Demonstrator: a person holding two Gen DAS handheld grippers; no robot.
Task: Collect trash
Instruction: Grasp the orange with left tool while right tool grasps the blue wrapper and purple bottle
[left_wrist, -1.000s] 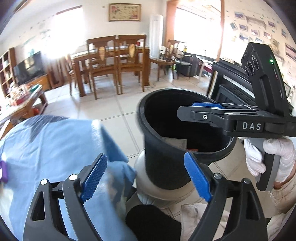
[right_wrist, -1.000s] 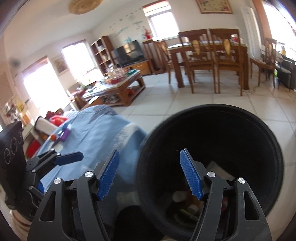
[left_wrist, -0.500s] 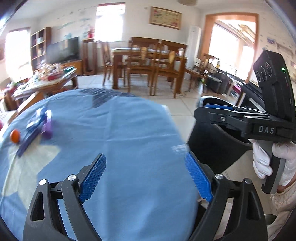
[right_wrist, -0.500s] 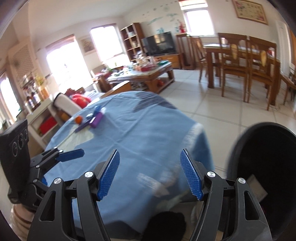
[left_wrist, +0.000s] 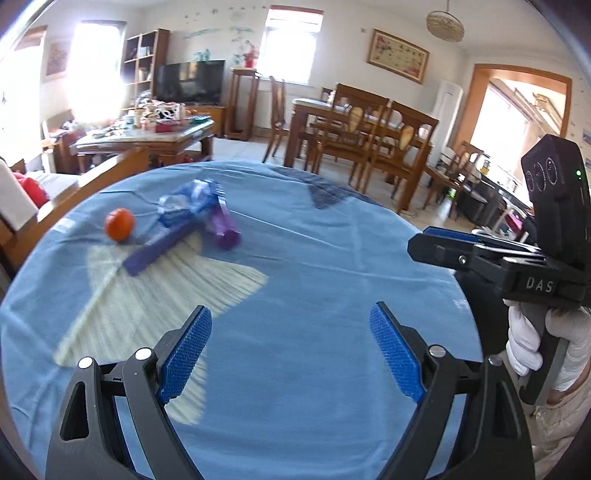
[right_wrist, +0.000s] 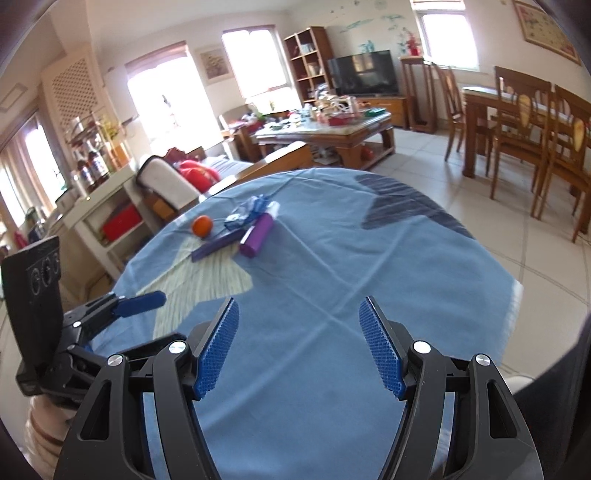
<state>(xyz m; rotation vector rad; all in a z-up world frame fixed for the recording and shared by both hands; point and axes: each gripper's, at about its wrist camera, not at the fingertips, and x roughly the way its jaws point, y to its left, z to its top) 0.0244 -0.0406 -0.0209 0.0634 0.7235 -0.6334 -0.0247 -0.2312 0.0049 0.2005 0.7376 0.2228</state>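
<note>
A round table with a blue cloth fills both views. At its far left lie an orange fruit, a purple tube, a dark purple flat stick and a crumpled blue-clear wrapper. My left gripper is open and empty over the near cloth. My right gripper is open and empty too; it also shows at the right of the left wrist view. The black bin edge sits right of the table.
A pale woven fan lies on the cloth near the objects. Behind are a cluttered coffee table, a dining table with chairs, a sofa and a tiled floor.
Both grippers have swung left, away from the black bin and over the blue table. The trash cluster and fan have come into fuller view. Both stay open.
</note>
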